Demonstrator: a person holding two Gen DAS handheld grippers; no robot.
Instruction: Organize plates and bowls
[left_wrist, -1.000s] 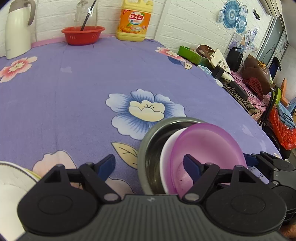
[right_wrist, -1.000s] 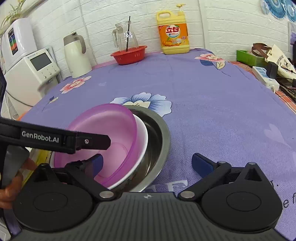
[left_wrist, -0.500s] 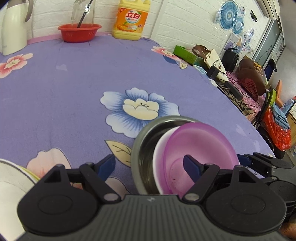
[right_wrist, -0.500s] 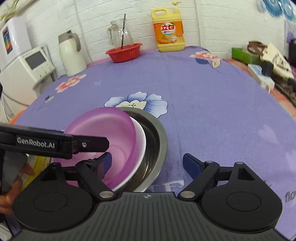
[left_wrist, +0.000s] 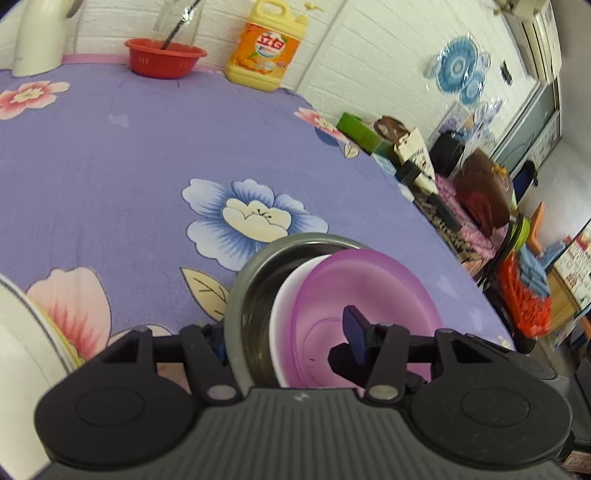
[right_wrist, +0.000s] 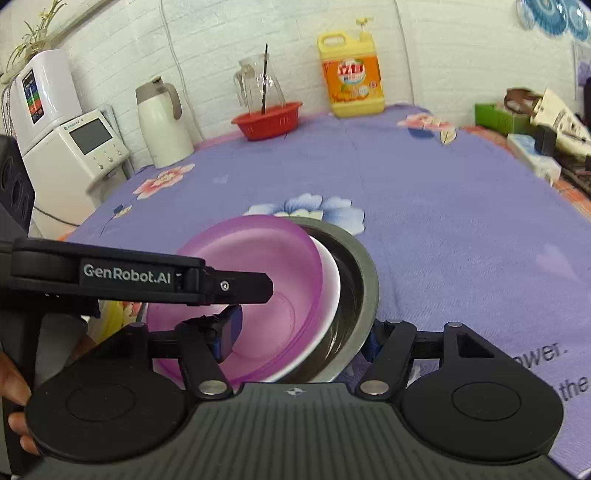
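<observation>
My left fingers (left_wrist: 356, 332) are closing across the near left wall of the bowl stack: one pad hangs inside the purple bowl (left_wrist: 369, 295), the other sits outside the steel bowl (left_wrist: 251, 280), low and half hidden behind its rim, so all three nested walls lie between them. I cannot tell whether the pads are pressing yet. The left gripper (left_wrist: 286, 341) looks straight into the stack, which lies just ahead and slightly down from it. The stack rests near the front edge of the table (left_wrist: 110, 166): steel bowl outermost, a white bowl (left_wrist: 286, 295) inside it, the purple one on top, tipped toward my left so its rim rides high on that side. Further right, my right gripper (right_wrist: 301, 339) straddles the opposite near wall, one pad inside the purple bowl and one outside the steel rim; its fingers (right_wrist: 231, 326) stand apart with the walls between them, and again contact is unclear. Both hands are about equally close, one on each side of the round stack, so I judge the coming lift depends on both grips seating across the rim evenly.
</observation>
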